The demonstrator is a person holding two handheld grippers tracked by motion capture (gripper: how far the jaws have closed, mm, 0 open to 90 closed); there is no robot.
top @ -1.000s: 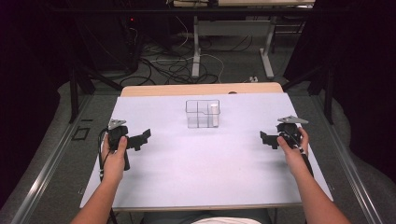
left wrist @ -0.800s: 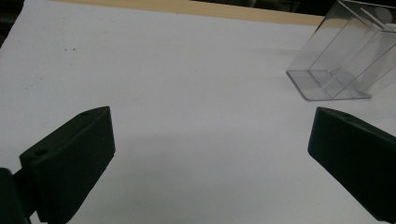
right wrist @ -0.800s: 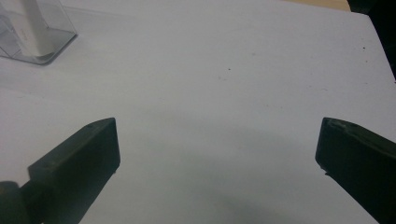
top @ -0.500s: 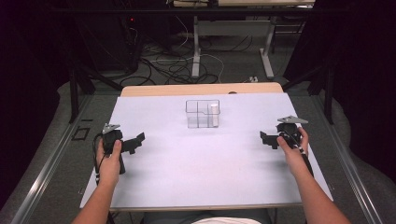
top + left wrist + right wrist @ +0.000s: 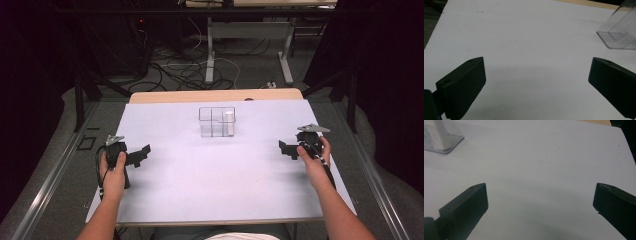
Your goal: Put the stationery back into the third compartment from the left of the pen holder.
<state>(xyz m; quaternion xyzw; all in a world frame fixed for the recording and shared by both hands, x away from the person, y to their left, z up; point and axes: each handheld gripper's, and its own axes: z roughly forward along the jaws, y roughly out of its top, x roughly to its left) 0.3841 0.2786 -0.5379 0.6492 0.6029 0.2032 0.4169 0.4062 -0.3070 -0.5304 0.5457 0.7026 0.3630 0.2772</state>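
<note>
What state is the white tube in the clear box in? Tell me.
Upright: the white tube stands on end in the right compartment of the clear box.

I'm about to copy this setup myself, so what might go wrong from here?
The clear divided box looks light, so a one-sided push from the open left gripper or right gripper might slide it. The white cylinder standing upright in its right compartment could topple if bumped.

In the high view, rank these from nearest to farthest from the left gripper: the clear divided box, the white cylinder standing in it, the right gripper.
From the left gripper:
1. Clear divided box, centre of the table, toward the far edge.
2. White cylinder, upright in the box's right-hand compartment.
3. Right gripper, across the table at its right side.
</note>
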